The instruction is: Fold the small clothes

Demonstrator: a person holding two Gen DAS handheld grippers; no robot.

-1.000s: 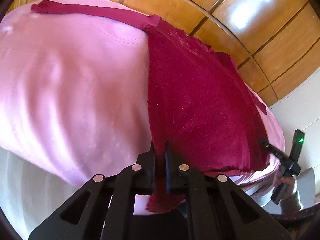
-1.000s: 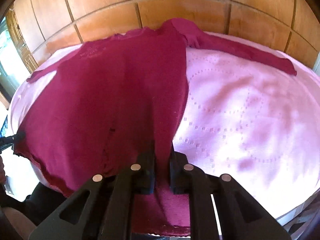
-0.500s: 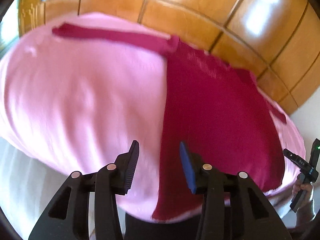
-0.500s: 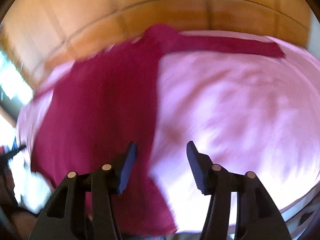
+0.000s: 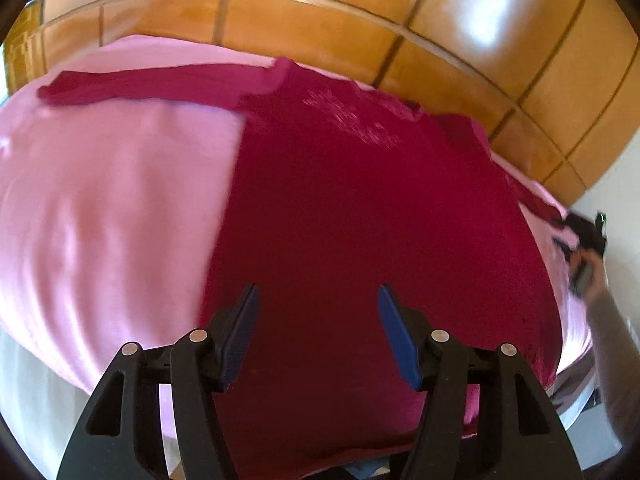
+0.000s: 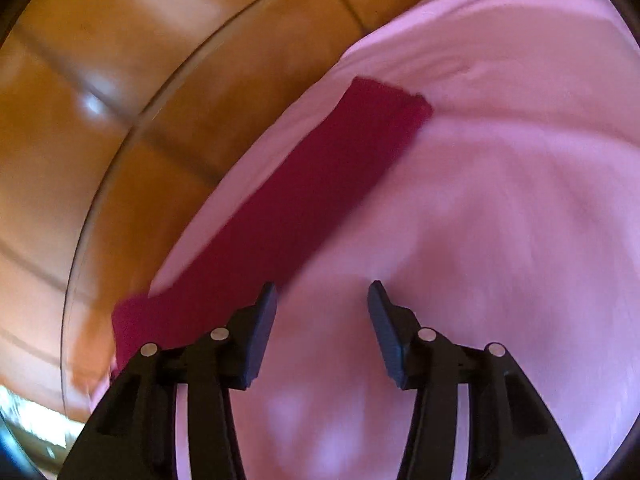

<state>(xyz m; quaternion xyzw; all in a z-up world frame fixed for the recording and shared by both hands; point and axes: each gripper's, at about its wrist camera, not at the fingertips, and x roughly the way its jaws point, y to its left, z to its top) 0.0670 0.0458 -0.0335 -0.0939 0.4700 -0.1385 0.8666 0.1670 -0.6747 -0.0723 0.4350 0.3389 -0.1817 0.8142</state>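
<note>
**Both grippers released; right one now at the outstretched sleeve**

A second ago each gripper was clamped on the near hem of the dark red top (image 5: pixel 360 220). Both have since let go. The garment now lies unheld on the pink bedcover (image 5: pixel 112 200), its body folded lengthwise into a narrower panel with a straight fold edge on the left of the left wrist view, and one long sleeve (image 5: pixel 160 84) stretched out flat towards the far left, beside the wooden panelling (image 5: pixel 320 20).

In my judgement the first lengthwise fold is laid and the sleeve is the next item to bring in.

Left gripper (image 5: pixel 316 320): jaws roughly half open and widening, hovering over the near part of the folded panel. Nothing is pinched; the cloth lies below the fingers, not between the pads.

Right gripper (image 6: pixel 322 320): it has swung well away from the hem, and its view has rolled markedly, so that the sleeve (image 6: pixel 320 184) now runs diagonally across its frame. The jaws stand a little under half open and are narrowing slightly. Only bare bedcover (image 6: pixel 500 220) shows between the fingers; the sleeve lies just beyond and to the left of the left fingertip (the frame is motion-blurred, so contact cannot be confirmed). No grip is seen.

The right gripper also shows, blurred, at the right edge of the left wrist view.
</note>
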